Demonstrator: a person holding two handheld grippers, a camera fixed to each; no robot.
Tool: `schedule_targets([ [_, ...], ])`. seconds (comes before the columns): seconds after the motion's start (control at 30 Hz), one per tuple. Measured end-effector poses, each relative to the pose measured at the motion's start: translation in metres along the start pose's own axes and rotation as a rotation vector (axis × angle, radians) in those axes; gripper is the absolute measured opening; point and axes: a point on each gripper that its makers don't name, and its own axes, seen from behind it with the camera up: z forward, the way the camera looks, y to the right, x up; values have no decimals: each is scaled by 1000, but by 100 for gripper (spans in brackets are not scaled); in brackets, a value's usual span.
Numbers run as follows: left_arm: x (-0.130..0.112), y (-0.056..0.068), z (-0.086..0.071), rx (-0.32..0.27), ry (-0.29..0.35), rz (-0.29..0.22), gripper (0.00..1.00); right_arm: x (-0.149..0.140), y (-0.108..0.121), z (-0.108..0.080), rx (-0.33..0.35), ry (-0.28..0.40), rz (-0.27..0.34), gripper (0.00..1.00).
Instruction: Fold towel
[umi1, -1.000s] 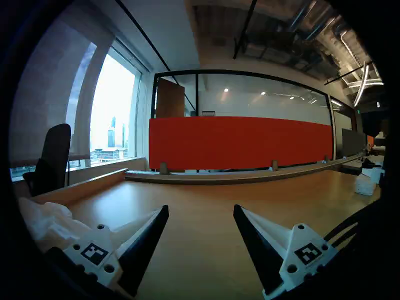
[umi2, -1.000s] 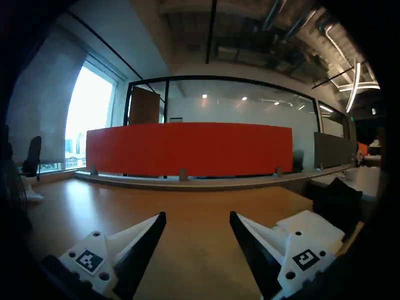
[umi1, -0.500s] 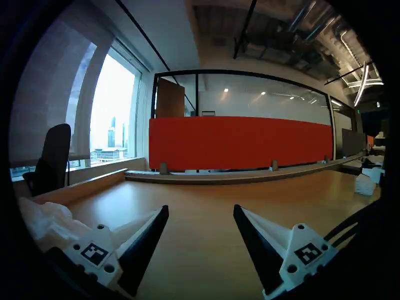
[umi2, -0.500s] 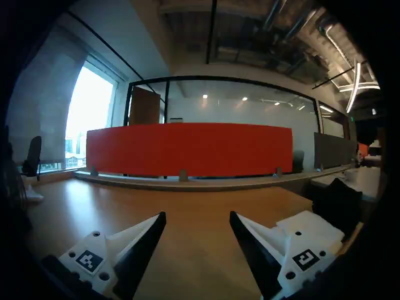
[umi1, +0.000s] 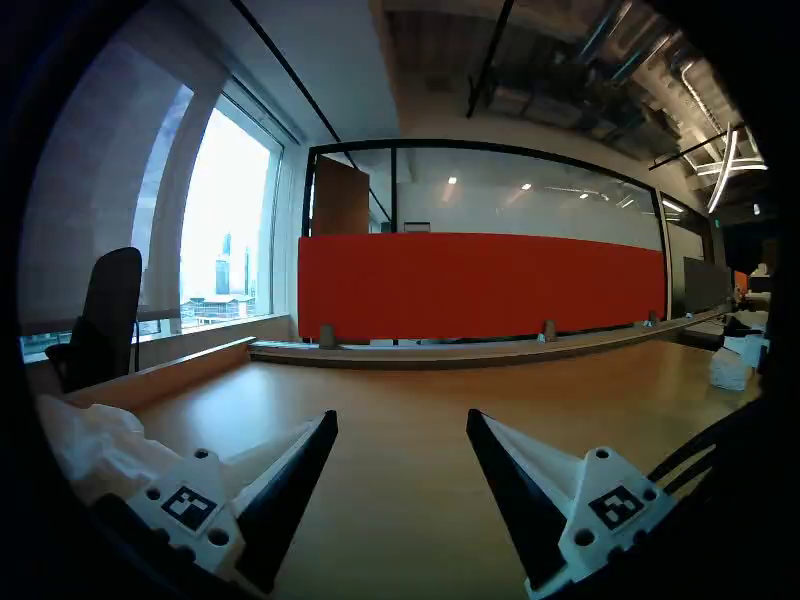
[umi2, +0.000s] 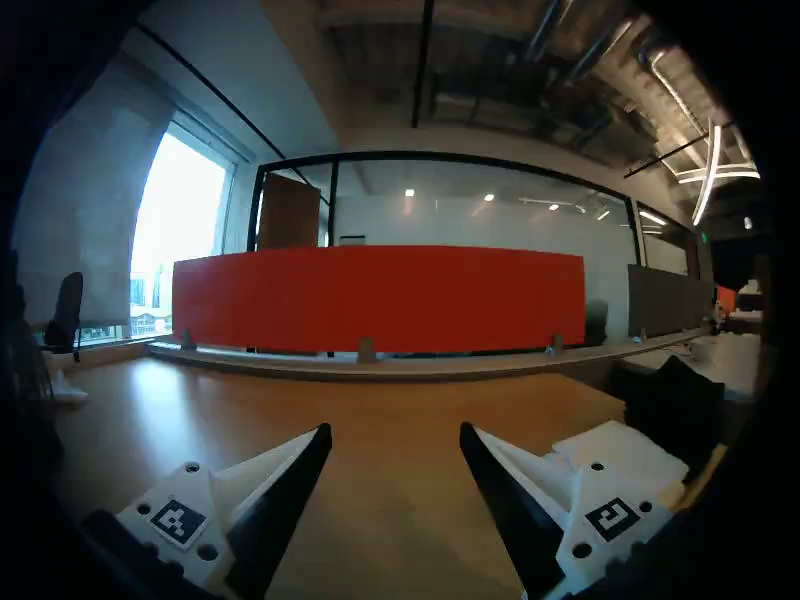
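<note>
My left gripper (umi1: 402, 417) stands open low over a wooden table (umi1: 420, 400), nothing between its fingers. Crumpled white cloth, perhaps the towel (umi1: 85, 445), lies at the lower left behind the left finger (umi1: 290, 480). My right gripper (umi2: 395, 432) is open too, just above the same table (umi2: 390, 410), its fingers empty. A flat white folded piece (umi2: 620, 445) lies beside its right finger (umi2: 505, 490), near the table's right edge.
A red divider panel (umi1: 480, 285) runs along the table's far edge, with glass walls behind. A black office chair (umi1: 100, 320) stands at the left by the window. A black object (umi2: 675, 405) sits at the right; small white items (umi1: 730, 368) lie far right.
</note>
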Motion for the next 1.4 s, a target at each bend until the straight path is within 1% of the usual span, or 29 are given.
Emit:
schedule_targets([
  [1.4, 8, 0, -1, 0, -2, -2, 96, 1, 0, 0, 0, 0, 0, 99],
])
